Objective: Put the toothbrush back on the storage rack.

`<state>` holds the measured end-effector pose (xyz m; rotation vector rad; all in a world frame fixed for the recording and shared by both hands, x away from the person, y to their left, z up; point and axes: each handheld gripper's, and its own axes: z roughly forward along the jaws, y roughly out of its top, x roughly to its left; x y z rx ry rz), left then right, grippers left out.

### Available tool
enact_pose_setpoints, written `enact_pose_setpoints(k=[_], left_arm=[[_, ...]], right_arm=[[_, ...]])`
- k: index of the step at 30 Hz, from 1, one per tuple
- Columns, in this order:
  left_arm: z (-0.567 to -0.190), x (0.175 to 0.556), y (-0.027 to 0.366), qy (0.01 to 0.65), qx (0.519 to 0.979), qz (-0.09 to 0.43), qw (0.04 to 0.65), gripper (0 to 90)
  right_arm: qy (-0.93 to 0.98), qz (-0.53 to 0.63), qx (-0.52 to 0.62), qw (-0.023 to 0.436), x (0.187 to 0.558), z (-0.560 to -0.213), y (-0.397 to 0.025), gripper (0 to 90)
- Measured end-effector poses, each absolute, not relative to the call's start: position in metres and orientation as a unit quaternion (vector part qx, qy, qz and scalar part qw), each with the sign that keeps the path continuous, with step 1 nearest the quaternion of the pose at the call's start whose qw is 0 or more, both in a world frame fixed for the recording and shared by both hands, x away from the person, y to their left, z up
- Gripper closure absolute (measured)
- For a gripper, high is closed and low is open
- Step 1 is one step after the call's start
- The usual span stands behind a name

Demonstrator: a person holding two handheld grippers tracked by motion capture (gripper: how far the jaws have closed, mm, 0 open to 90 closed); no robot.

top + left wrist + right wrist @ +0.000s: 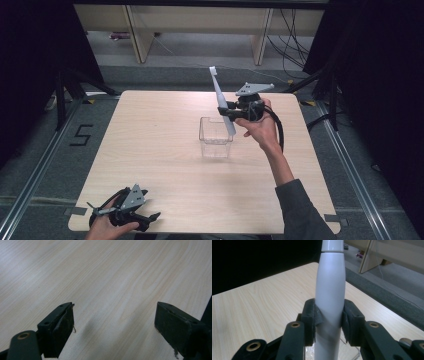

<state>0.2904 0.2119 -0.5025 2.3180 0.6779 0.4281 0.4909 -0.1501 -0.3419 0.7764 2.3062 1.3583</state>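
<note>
A white electric toothbrush [220, 97] stands nearly upright, tilted a little left, above the right rim of a clear plastic box [215, 137] at mid table. My right gripper [225, 111] is shut on its handle [329, 297], jaws pressed against both sides; the brush's lower end reaches down to the box's right rim. A corner of the clear box [347, 350] shows below the jaws. My left gripper [152, 218] rests at the table's near left corner, open, with nothing between its fingers; in the left gripper view the left gripper [113, 322] has bare wood between the jaws.
The light wood table [150, 145] has a dark floor around it. Wooden furniture legs [140, 35] and cables [292, 45] lie beyond the far edge. A "5" marking [81, 135] is on the floor at left.
</note>
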Motion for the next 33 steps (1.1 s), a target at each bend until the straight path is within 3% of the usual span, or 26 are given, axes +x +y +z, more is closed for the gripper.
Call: enact_pose_setpoints(k=[33], left_arm=[[-0.503,0.290,0.212,0.261,0.889,0.163,0.338,15.6]], right_arm=[[0.853,0.415,0.290,0.131,0.512,-0.390,-0.116,67.1]])
